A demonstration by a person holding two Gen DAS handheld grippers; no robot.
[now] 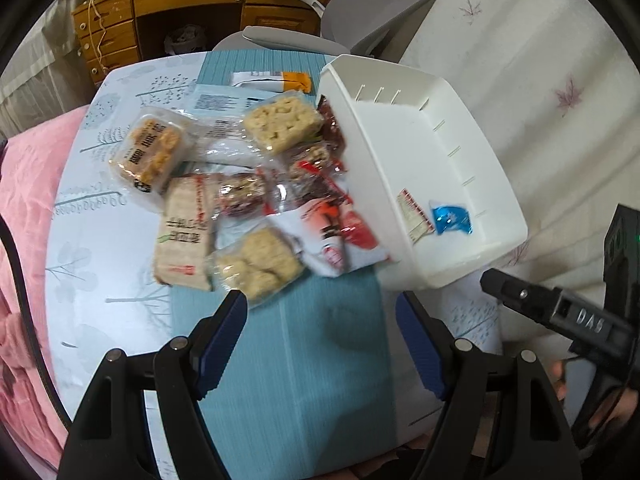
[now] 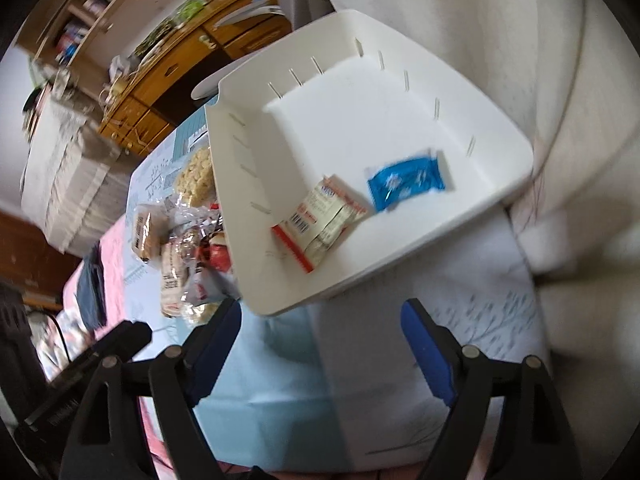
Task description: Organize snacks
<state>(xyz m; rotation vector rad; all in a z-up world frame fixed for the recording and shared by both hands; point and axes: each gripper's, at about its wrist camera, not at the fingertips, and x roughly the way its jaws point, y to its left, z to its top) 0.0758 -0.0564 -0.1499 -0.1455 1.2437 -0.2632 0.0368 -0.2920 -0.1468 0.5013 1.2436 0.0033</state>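
A white plastic bin (image 1: 460, 240) (image 2: 280, 280) stands on the table to the right of a pile of wrapped snacks (image 1: 256, 192) (image 2: 188, 248). Inside it lie a blue packet (image 1: 452, 220) (image 2: 404, 180) and a white-and-red packet (image 1: 414, 216) (image 2: 320, 224). My left gripper (image 1: 322, 320) is open and empty, just in front of a pale rice-cake packet (image 1: 260, 264). My right gripper (image 2: 322, 324) is open and empty, just in front of the bin's near wall; it also shows in the left wrist view (image 1: 516, 292) at the right.
The table has a light blue tree-print cloth (image 1: 100, 240) and a teal mat (image 1: 296, 360). A pink blanket (image 1: 24, 200) lies at the left. A white curtain (image 1: 540, 60) hangs at the right. A wooden desk (image 1: 180, 4) and a grey chair (image 1: 380, 0) stand behind.
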